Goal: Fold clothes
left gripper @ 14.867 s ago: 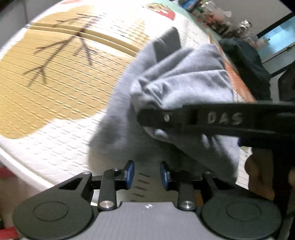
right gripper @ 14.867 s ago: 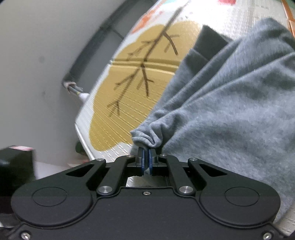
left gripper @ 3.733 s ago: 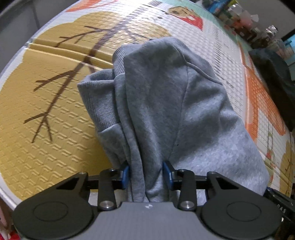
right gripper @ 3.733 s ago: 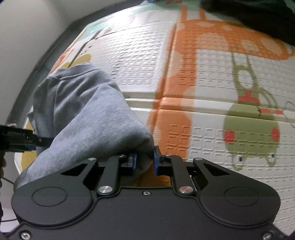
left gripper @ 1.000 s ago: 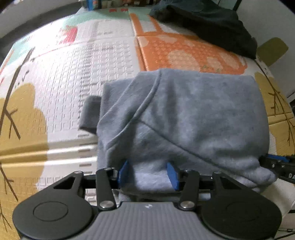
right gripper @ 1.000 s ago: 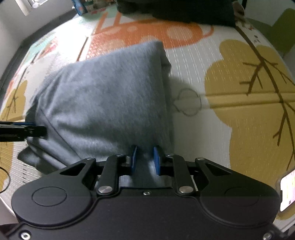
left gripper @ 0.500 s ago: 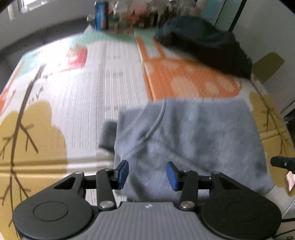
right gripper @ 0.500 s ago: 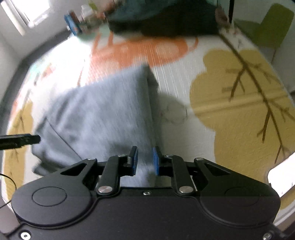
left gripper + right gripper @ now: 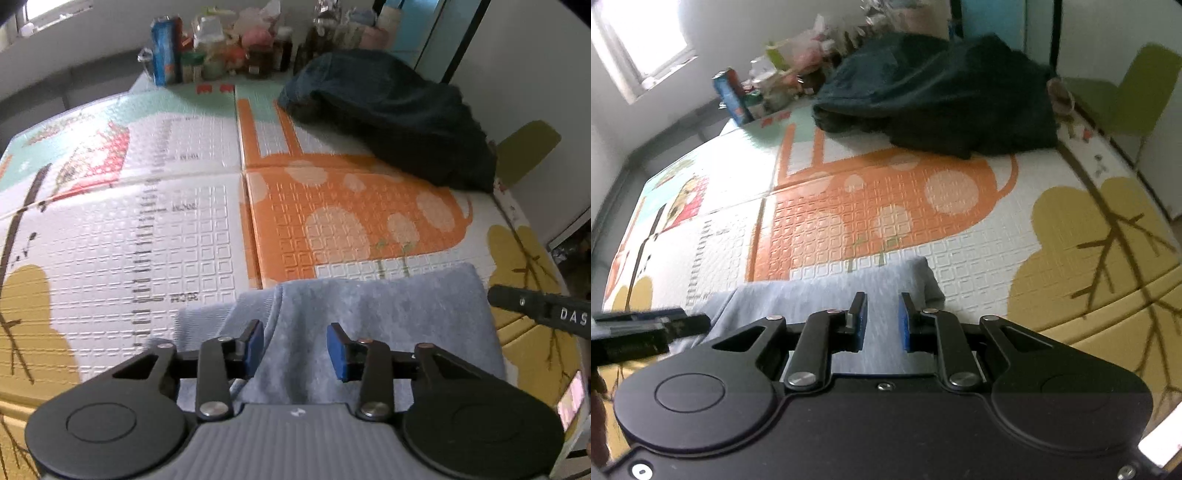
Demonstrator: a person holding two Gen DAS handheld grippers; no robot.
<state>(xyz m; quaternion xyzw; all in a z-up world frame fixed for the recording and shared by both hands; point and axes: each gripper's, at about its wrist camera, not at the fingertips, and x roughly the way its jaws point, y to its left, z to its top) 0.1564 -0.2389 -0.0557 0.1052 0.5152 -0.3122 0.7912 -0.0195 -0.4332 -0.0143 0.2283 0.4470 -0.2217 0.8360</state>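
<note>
A grey sweatshirt [image 9: 388,306] lies folded flat on the patterned play mat [image 9: 184,229], close below both grippers; it also shows in the right wrist view [image 9: 820,299]. My left gripper [image 9: 294,347] is open and empty, raised above the sweatshirt's near edge. My right gripper [image 9: 882,321] is open and empty, also above the sweatshirt. The right gripper's finger [image 9: 539,314] shows at the right edge of the left wrist view. The left gripper's finger [image 9: 646,325] shows at the left of the right wrist view.
A dark pile of clothes [image 9: 391,114] lies at the far side of the mat [image 9: 942,96]. Bottles and packets [image 9: 221,51] stand along the far edge. A green chair [image 9: 1134,96] stands at the right. A wall and window are behind.
Both grippers have let go of the sweatshirt and lifted up and back from it. The folded sweatshirt stays flat on the mat.
</note>
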